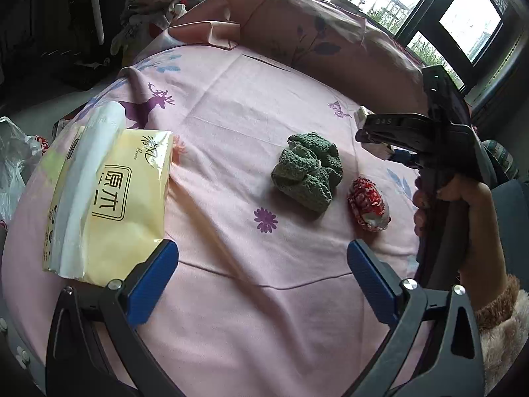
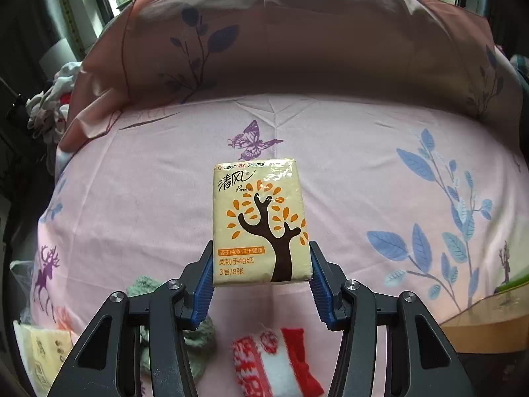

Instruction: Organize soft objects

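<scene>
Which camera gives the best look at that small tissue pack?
The right wrist view: the small tissue pack fills its centre, front print readable, pinched between the right gripper. In the left wrist view that gripper almost hides it.

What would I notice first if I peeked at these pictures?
Probably the small yellow tissue pack with a brown tree on it, pinched between the right gripper's blue pads above the pink bedsheet. Next, the crumpled green knitted cloth mid-bed, beside a red-and-white sock.
</scene>
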`<state>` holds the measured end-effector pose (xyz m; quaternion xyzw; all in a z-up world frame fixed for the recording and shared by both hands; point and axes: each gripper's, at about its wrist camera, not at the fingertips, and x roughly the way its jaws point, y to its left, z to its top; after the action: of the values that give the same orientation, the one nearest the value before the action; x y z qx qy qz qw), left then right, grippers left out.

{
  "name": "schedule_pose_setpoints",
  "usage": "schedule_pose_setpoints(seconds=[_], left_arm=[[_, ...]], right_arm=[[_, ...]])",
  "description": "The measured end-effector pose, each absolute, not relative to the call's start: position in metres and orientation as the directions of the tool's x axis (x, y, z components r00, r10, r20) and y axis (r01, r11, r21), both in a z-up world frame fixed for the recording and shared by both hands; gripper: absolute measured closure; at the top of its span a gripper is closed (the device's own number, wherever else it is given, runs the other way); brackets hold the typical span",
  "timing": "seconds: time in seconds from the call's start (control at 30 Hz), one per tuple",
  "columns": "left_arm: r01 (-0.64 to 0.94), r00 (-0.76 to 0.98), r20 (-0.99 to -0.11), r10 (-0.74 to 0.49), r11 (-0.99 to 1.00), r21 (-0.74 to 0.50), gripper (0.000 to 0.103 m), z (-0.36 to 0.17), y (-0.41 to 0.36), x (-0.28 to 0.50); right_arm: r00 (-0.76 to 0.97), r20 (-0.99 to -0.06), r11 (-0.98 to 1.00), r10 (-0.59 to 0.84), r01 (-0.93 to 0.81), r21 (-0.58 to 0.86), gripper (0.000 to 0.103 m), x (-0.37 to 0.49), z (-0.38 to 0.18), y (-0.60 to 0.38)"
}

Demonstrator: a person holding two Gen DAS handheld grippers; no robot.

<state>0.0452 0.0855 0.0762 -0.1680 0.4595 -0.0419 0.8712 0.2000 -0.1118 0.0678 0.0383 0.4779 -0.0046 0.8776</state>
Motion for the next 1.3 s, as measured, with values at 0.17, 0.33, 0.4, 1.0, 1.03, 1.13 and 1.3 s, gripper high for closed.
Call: schedule_pose_setpoints(seconds=[0.17,0.33,0.4,1.0,1.03,1.13,1.3], left_arm=[[-0.099,0.586,-0.785,-0.200,0.944,-0.314,0.002,0.075,0.087,0.045],[-0.104,0.573,-0.797,-0.190,0.948,-0.301,0.002,0.071,0.080,0.042],[-0.095,0.571,-0.801,-0.178,0.955,-0.280,0.002,0.070,0.074,0.041],[0.212,0.470,-0.754,-0.458,0.888,-0.407,0.055,0.063,0.016,0.005],[0.243,0.442,-0.751,-0.490,0.871,-0.426,0.056,0.061,0.009,0.001],[0.314,0.389,-0.749,-0.536,0.842,-0.439,0.056,0.057,-0.013,-0.011],[0.354,0.320,-0.773,-0.548,0.826,-0.439,0.074,0.041,-0.044,-0.013]], right_arm=[[0.585,-0.806,0.997,0.082,-0.045,0.069,0.050,0.103,0.089,-0.127],[0.526,-0.825,0.978,0.206,-0.120,0.168,0.050,0.030,0.066,-0.131],[0.475,-0.845,0.969,0.246,-0.135,0.206,0.050,0.019,0.052,-0.132],[0.510,-0.776,0.916,0.371,-0.065,0.395,0.059,0.002,0.057,-0.183],[0.514,-0.764,0.906,0.390,-0.065,0.419,0.059,0.002,0.056,-0.186],[0.484,-0.753,0.878,0.447,-0.078,0.471,0.059,0.005,0.050,-0.185],[0.426,-0.785,0.881,0.450,-0.071,0.467,0.058,0.016,0.030,-0.173]])
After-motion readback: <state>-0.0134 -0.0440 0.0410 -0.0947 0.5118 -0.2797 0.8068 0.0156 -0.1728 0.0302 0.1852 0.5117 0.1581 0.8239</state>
